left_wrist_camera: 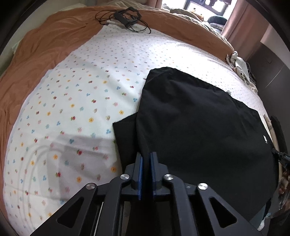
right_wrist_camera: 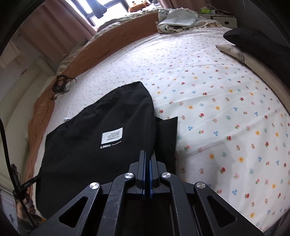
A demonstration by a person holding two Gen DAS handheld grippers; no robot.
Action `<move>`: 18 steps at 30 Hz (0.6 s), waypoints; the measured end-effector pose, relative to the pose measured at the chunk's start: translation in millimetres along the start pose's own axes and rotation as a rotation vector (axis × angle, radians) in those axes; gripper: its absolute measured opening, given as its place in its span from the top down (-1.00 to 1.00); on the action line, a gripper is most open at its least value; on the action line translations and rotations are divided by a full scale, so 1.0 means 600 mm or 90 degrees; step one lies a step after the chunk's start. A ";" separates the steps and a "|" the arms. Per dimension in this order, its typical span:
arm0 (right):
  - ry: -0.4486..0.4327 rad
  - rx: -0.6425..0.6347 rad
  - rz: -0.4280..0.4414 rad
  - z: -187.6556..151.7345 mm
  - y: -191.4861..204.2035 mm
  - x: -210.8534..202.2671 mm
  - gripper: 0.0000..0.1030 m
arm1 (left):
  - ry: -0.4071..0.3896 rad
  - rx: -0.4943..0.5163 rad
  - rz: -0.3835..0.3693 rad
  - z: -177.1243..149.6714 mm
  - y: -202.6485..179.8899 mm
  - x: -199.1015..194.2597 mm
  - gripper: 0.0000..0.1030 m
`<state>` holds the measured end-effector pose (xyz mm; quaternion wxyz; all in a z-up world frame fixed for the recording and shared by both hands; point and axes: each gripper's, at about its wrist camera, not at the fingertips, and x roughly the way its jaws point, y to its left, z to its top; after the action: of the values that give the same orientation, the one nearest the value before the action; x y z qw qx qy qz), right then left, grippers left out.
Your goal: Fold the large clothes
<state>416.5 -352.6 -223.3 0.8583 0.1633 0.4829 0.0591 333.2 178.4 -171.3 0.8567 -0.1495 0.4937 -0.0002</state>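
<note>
While both grippers point down at the bed, I see the black garment (left_wrist_camera: pixel 199 123) lying on the flowered sheet (left_wrist_camera: pixel 76 94), partly folded, with a lower layer sticking out at one side. My left gripper (left_wrist_camera: pixel 146 158) has its 2 blue pads pinched on the near edge of the cloth, which runs up between them. My right gripper (right_wrist_camera: pixel 147 159) is clamped the same way on the garment's near edge, its fingers almost together with black fabric between them.

Only the right view shows me the white printed label (right_wrist_camera: pixel 112 135) on the garment, plus a beige folded cloth (right_wrist_camera: pixel 233 50) under a dark item at the far right. Only the left view shows the black frame with tangled cables (left_wrist_camera: pixel 125 17) resting where the sheet meets the orange blanket (left_wrist_camera: pixel 45 50). A window and pink curtains appear in both.
</note>
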 end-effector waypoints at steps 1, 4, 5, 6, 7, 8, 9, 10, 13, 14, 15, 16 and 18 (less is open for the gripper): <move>-0.002 0.003 -0.002 -0.001 -0.002 -0.004 0.83 | 0.000 -0.002 -0.004 -0.003 0.000 -0.005 0.74; -0.029 -0.010 -0.032 -0.010 -0.002 -0.037 0.55 | -0.010 -0.013 -0.015 -0.018 0.012 -0.028 0.19; -0.035 -0.015 -0.035 -0.013 -0.001 -0.046 0.34 | -0.017 -0.020 -0.017 -0.026 0.019 -0.039 -0.10; -0.044 -0.020 -0.036 -0.019 0.001 -0.060 0.23 | -0.024 -0.026 -0.020 -0.032 0.022 -0.046 -0.19; -0.051 -0.024 -0.037 -0.023 0.002 -0.070 0.21 | -0.032 -0.032 -0.027 -0.040 0.027 -0.055 -0.23; -0.055 -0.032 -0.036 -0.028 0.005 -0.080 0.21 | -0.035 -0.036 -0.036 -0.048 0.032 -0.062 -0.23; -0.057 -0.043 -0.036 -0.035 0.012 -0.091 0.21 | -0.035 -0.040 -0.040 -0.056 0.034 -0.066 -0.23; -0.057 -0.051 -0.035 -0.039 0.016 -0.098 0.21 | -0.033 -0.049 -0.045 -0.068 0.040 -0.071 -0.23; -0.058 -0.069 -0.024 -0.054 0.038 -0.116 0.20 | -0.026 -0.077 -0.067 -0.098 0.052 -0.078 -0.23; -0.058 -0.074 -0.018 -0.060 0.047 -0.121 0.19 | -0.026 -0.083 -0.074 -0.106 0.055 -0.080 -0.23; -0.058 -0.078 -0.015 -0.067 0.053 -0.125 0.15 | -0.027 -0.092 -0.084 -0.119 0.059 -0.083 -0.23; -0.059 -0.083 -0.012 -0.072 0.061 -0.128 0.11 | -0.028 -0.098 -0.090 -0.128 0.062 -0.085 -0.23; -0.062 -0.096 -0.006 -0.091 0.082 -0.133 0.01 | -0.030 -0.107 -0.101 -0.148 0.067 -0.090 -0.23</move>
<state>330.8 -314.7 -168.1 0.8908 0.0987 0.4357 0.0833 224.5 202.3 -177.6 0.8497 -0.2596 0.4585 -0.0228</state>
